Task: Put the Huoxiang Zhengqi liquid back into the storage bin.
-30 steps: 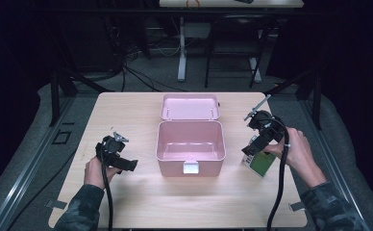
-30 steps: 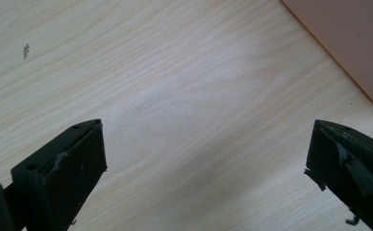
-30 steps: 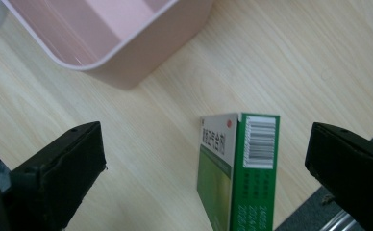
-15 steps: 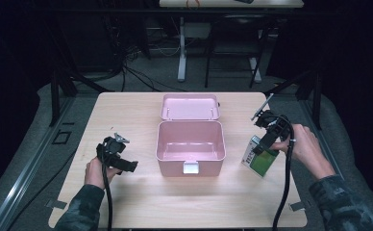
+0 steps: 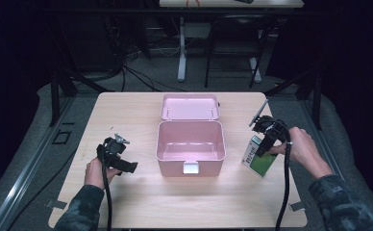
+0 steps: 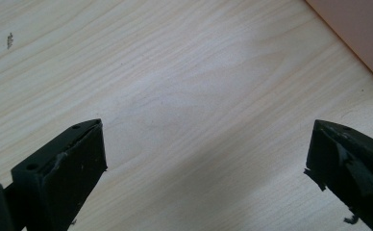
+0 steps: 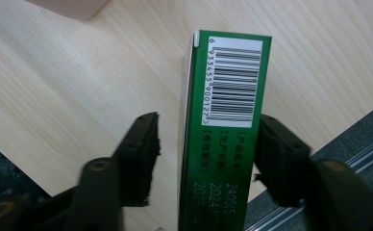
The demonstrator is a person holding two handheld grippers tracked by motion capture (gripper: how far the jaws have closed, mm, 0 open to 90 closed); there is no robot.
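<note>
Wooden table (image 5: 127, 110), pink box (image 5: 190, 144) (lid open)

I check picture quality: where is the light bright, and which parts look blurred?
High view: a bright patch on the table near the pink box, dark surroundings. Right gripper view: barcode on the green box sharp, the near jaws soft. Left gripper view: wood grain clear.

A pink box (image 5: 190, 147) stands open at the middle of the pale wooden desk (image 5: 127, 110). Its lid (image 5: 190, 106) is folded back flat behind it, and a silver clasp (image 5: 190, 167) sits on its front wall. Beyond the desk lie grey floor (image 5: 141, 82), tangled cables (image 5: 127, 72) and the white leg (image 5: 181, 50) of another table (image 5: 223, 3).
</note>
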